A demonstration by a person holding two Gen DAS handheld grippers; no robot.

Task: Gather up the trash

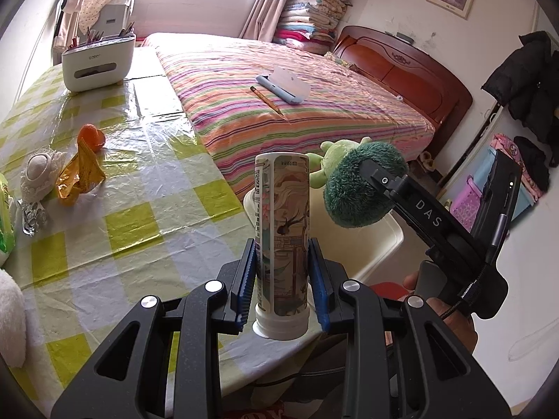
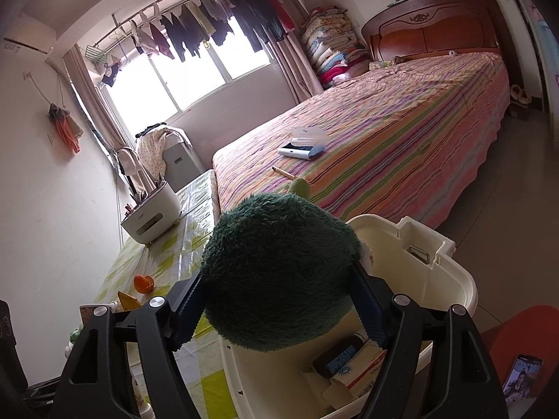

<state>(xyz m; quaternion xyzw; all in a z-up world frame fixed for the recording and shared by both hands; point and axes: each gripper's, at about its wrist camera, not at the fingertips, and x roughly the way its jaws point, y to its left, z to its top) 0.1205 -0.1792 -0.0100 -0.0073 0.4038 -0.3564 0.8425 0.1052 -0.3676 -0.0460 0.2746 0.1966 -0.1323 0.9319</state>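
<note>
Nearest in the left wrist view, the left gripper point(image 1: 283, 279) is clamped on an upright printed bottle point(image 1: 282, 244), its blue pads pressing the lower body just above the white cap, which points down. The bottle looks light and probably empty; its smooth wrapped wall is likely slippery and may dent, so a hold low on the stiffer part near the cap seems sound. In the right wrist view, the right gripper point(image 2: 279, 300) stands wide around a dark green plush toy point(image 2: 279, 272), its pads pressed into the fur on both sides. The toy is soft and light, it will squash rather than slip, and the fat middle is the natural place to take it. Both are held above the cream bin point(image 2: 454, 279), which already has a small box and a dark item at its bottom. Beside it, on the checked table point(image 1: 139, 192), lie an orange wrapper point(image 1: 78, 181), crumpled foil point(image 1: 31, 218) and an orange peel point(image 1: 91, 137). Beyond stands a white organiser point(image 1: 97, 63), then the striped bed point(image 1: 297, 97).
</note>
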